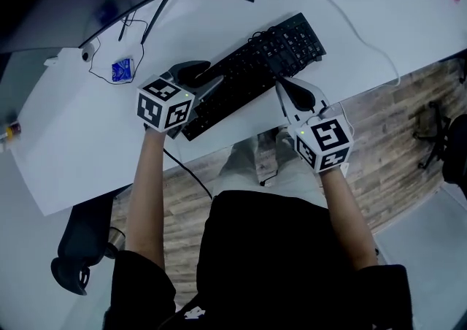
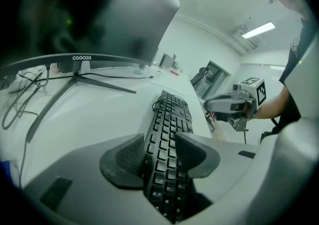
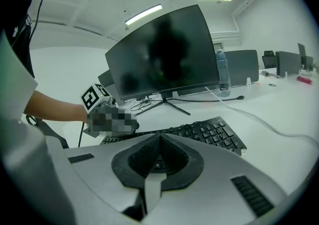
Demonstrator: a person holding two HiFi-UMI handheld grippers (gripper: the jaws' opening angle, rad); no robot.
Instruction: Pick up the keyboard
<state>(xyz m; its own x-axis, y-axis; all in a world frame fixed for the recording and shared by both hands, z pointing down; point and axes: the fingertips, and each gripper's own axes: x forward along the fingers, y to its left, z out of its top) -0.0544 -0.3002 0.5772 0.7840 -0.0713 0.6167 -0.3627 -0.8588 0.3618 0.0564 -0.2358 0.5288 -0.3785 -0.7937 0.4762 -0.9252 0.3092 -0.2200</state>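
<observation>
A black keyboard lies slantwise on the white desk, near the front edge. My left gripper is at the keyboard's left end, open, one finger on each side of the view down the key rows. In the left gripper view the keyboard runs away between the pads, and they do not press on it. My right gripper hangs shut over the keyboard's front edge, right of its middle. In the right gripper view the keyboard lies just beyond the closed tips. A coiled cord rests on the keyboard's far end.
A dark curved monitor on a thin-legged stand rises behind the keyboard. A blue packet and black cables lie at the left. A white cable crosses the desk's right part. A water bottle stands farther back. An office chair is at the lower left.
</observation>
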